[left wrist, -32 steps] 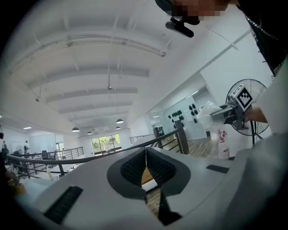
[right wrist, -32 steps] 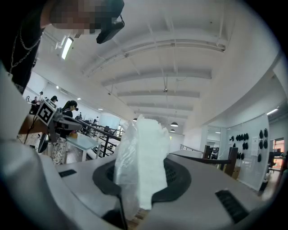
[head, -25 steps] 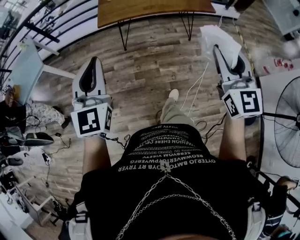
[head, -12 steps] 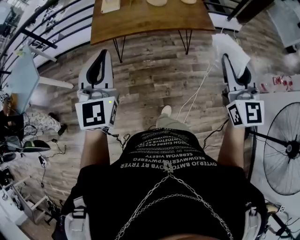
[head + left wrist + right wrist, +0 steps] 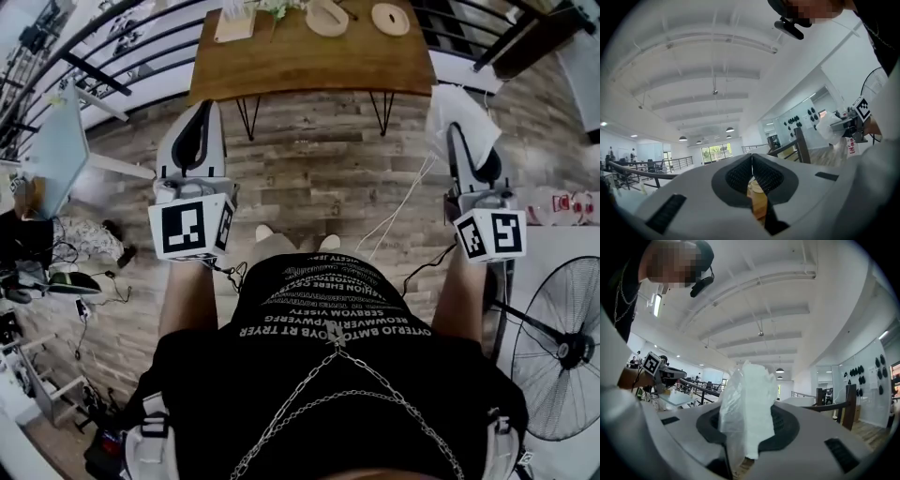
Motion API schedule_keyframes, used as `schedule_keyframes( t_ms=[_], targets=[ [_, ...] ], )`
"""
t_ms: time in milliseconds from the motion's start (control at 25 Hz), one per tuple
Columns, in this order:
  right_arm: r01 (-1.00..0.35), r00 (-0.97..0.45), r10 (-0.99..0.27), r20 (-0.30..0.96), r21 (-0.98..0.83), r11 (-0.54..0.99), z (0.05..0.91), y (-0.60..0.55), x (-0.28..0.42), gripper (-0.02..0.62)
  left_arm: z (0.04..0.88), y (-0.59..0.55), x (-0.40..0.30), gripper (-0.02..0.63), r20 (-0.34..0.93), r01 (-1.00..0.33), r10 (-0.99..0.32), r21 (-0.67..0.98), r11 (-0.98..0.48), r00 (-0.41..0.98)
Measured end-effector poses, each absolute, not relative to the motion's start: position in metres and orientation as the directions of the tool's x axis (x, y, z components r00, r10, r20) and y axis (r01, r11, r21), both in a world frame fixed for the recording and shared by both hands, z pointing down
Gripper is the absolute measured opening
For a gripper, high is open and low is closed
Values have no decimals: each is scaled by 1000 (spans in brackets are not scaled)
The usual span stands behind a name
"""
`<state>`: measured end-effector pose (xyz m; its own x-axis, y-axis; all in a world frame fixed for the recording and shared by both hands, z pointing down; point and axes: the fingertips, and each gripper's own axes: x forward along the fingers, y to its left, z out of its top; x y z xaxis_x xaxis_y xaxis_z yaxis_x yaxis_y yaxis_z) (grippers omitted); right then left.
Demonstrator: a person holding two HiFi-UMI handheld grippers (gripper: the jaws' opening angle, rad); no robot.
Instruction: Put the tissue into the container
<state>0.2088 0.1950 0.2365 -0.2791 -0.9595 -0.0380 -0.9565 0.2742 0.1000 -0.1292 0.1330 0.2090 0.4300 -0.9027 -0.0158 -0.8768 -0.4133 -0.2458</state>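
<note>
My right gripper (image 5: 457,131) is shut on a white tissue (image 5: 455,108) that looks wrapped in thin clear plastic; it stands up between the jaws as a crumpled tissue (image 5: 747,399) in the right gripper view. My left gripper (image 5: 200,108) is shut, its jaws meeting tip to tip with nothing between them (image 5: 751,161). Both are held out over the wood floor, short of a brown wooden table (image 5: 309,56). On the table lie two pale round items (image 5: 389,19), a flat light board (image 5: 234,23) and some flowers; which one is the container I cannot tell.
A white table (image 5: 56,150) stands at the left by a black railing (image 5: 94,70). A floor fan (image 5: 562,347) is at the lower right. White cables (image 5: 394,206) trail over the floor ahead of the person's feet. Clutter lies along the left edge.
The view has moved toward the wooden table, which now shows its top and the items on it. Both grippers keep their pose; the tissue stays in the right one.
</note>
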Motion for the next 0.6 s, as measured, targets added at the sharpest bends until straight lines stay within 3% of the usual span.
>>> schedule_keyframes(
  t_ms=[160, 400, 600],
  targets=[
    [-953, -288, -957, -30, 107, 283, 239, 188, 214, 135, 215, 124, -129, 29, -23, -896, -917, -226, -383, 398],
    [-950, -288, -957, -29, 136, 282, 235, 174, 206, 135, 219, 110, -105, 29, -27, -852, -868, -210, -480, 496],
    [-946, -292, -956, -6, 149, 288, 241, 148, 195, 135, 233, 81, -96, 29, -18, -842, -868, -255, -476, 496]
  ],
)
